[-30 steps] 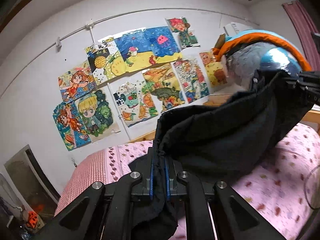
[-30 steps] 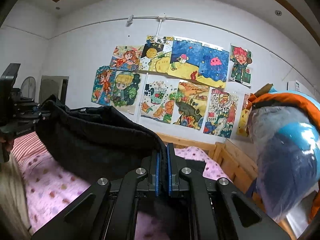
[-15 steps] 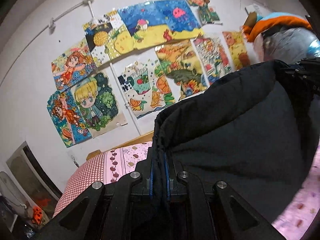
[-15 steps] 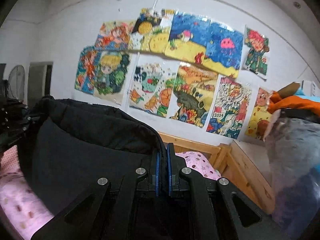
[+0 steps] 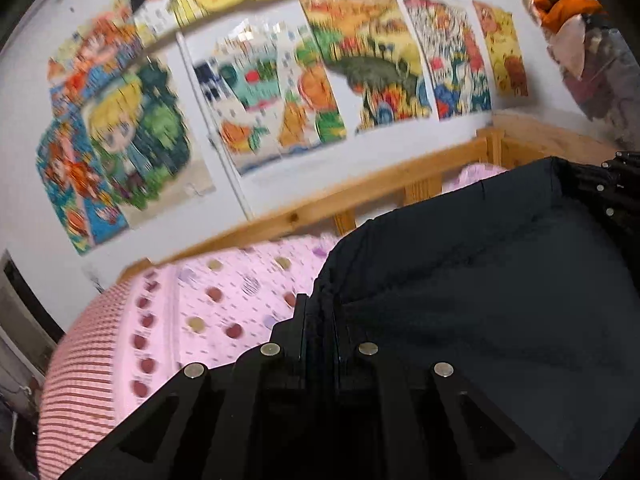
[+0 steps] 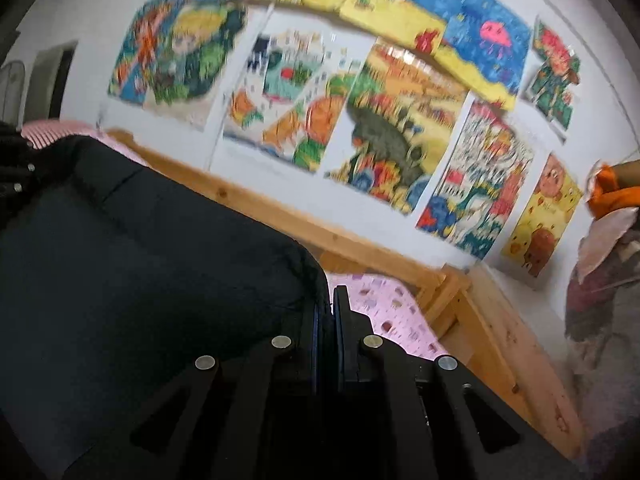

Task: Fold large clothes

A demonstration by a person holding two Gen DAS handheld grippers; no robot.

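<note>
The left gripper has its jaws clamped on one corner of a black garment, and the right gripper has its jaws clamped on the other corner, so the cloth hangs stretched between them. The garment is held above a bed with a pink dotted sheet, toward the wooden rail along its far edge. Bright drawings cover the white wall behind the bed.

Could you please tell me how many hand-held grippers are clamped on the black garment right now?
2: the left hand-held gripper pinches the black garment's left corner, and the right hand-held gripper pinches its right corner.
</note>
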